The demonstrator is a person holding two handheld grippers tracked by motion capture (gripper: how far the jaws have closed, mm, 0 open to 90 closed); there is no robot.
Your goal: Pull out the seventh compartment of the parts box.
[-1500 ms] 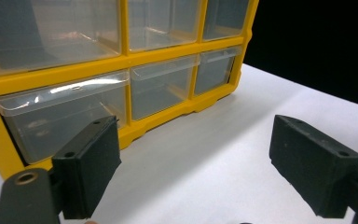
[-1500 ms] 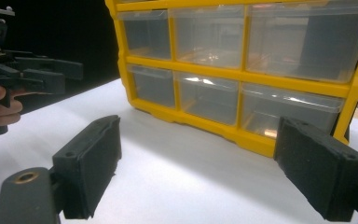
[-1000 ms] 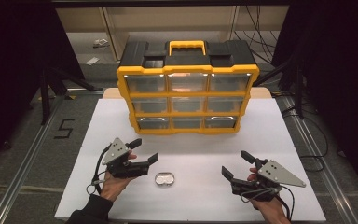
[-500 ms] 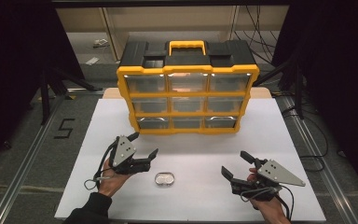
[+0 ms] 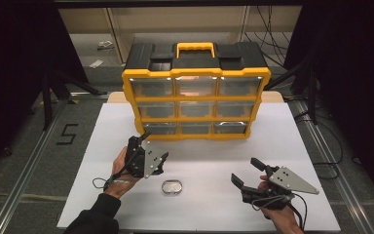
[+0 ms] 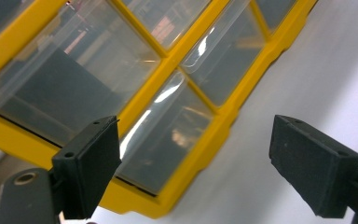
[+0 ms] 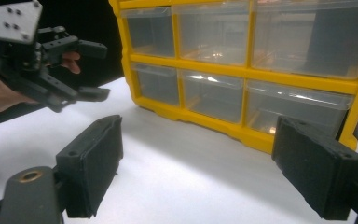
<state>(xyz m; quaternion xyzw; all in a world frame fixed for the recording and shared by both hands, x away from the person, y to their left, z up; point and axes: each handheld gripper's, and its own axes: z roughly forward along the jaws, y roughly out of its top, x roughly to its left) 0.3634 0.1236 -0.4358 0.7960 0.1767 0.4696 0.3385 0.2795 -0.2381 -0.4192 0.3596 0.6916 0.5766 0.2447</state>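
Observation:
A yellow and black drawer organizer (image 5: 195, 92) with clear drawers stands at the back of the white board (image 5: 302, 146). My left gripper (image 5: 156, 145) is open and rolled on its side, just in front of the organizer's bottom left drawer (image 5: 157, 127). In the left gripper view that organizer (image 6: 168, 93) looms close and tilted between the open jaws of the left gripper (image 6: 196, 163). My right gripper (image 5: 243, 170) hovers open near the front right, empty. The right gripper view has the right gripper (image 7: 196, 163) facing the organizer (image 7: 242, 70), with the left gripper (image 7: 93, 70) at upper left.
A small oval metal tin (image 5: 172, 187) lies on the board between the two hands, near the front. A floor marking "5" (image 5: 68, 134) sits left of the board. Metal rails run along both sides, and cables (image 5: 321, 117) trail at the right.
My left gripper has moved forward toward the organizer's bottom left drawer and rolled onto its side. The right gripper and the tin have stayed put.

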